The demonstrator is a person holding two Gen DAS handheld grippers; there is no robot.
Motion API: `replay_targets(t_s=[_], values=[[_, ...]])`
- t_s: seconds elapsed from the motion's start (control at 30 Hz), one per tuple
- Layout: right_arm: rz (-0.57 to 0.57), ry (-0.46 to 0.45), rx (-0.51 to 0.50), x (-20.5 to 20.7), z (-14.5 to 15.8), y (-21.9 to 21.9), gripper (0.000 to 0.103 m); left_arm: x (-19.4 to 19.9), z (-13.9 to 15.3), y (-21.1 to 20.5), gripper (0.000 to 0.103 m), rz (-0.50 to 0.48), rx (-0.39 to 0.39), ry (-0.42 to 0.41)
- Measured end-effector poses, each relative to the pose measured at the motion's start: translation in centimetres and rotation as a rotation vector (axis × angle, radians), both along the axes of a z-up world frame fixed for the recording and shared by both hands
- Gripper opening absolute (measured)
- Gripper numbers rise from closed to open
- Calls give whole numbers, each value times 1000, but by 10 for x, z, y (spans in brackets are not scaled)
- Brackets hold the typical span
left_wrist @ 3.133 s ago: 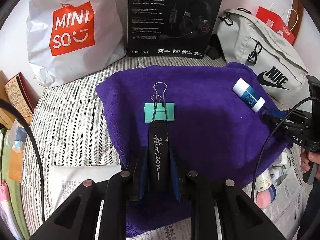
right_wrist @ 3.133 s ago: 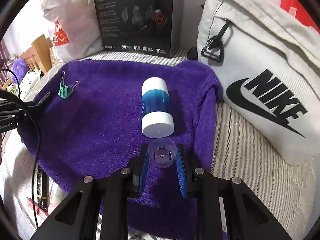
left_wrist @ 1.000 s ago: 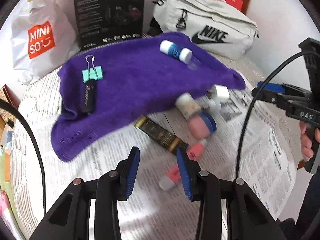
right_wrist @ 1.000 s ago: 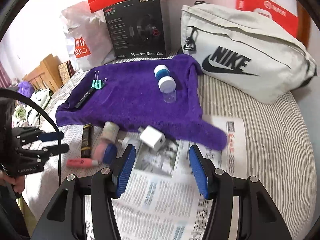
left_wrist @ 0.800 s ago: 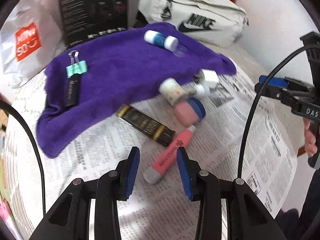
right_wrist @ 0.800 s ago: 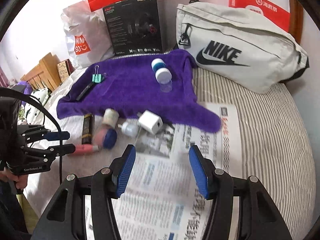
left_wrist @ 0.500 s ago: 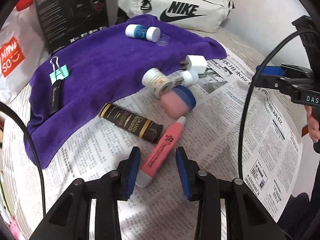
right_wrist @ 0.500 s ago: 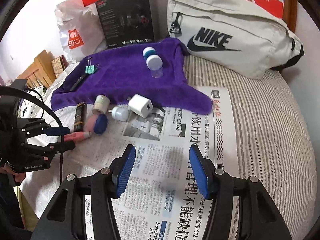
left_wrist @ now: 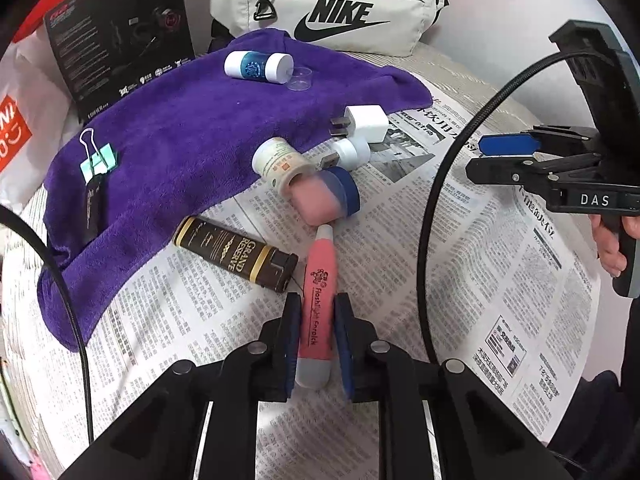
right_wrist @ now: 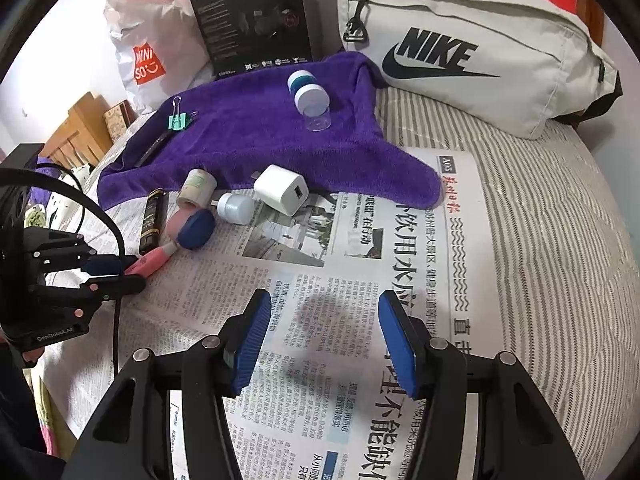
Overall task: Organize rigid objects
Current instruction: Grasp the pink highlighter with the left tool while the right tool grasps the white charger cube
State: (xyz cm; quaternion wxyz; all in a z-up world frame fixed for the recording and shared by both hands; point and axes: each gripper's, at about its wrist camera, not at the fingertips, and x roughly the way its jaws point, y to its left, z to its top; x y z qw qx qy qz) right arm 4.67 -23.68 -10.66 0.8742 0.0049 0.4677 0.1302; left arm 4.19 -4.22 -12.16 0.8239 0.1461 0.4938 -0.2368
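My left gripper (left_wrist: 316,312) has closed since earlier, now clamped on the pink tube (left_wrist: 317,308), apparently still resting on newspaper (left_wrist: 460,280). Right gripper (right_wrist: 324,336) apart, empty.

A pink tube (left_wrist: 318,304) with a grey cap lies flat on the newspaper (left_wrist: 500,280), squeezed from both sides. Just beside it is a dark brown lighter (left_wrist: 236,254) with gold bands. A pink and blue jar (left_wrist: 326,196) lies on its side and touches a small cream bottle (left_wrist: 280,162). A white plug (left_wrist: 366,120) and a little white cap piece (left_wrist: 352,150) sit near them. On the purple towel (left_wrist: 180,128) lie a blue and white bottle (left_wrist: 258,66), a clear cup (left_wrist: 300,79), a green clip (left_wrist: 100,160) and a black pen (left_wrist: 93,208).
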Motion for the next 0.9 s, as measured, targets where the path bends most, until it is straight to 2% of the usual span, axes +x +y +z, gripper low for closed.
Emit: replay_targets(t_s=[0.23, 0.57, 0.77, 0.9], values=[[8, -4, 17, 8, 1, 6, 56, -4, 2, 6, 16, 15, -23, 5], [34, -45, 47, 41, 16, 31, 56, -20, 8, 51, 16, 119, -63, 14], [20, -26, 18, 66, 2, 44, 56, -23, 9, 64, 16, 134, -77, 15], [-5, -34, 42, 77, -2, 43, 55, -22, 8, 63, 16, 135, -78, 13]])
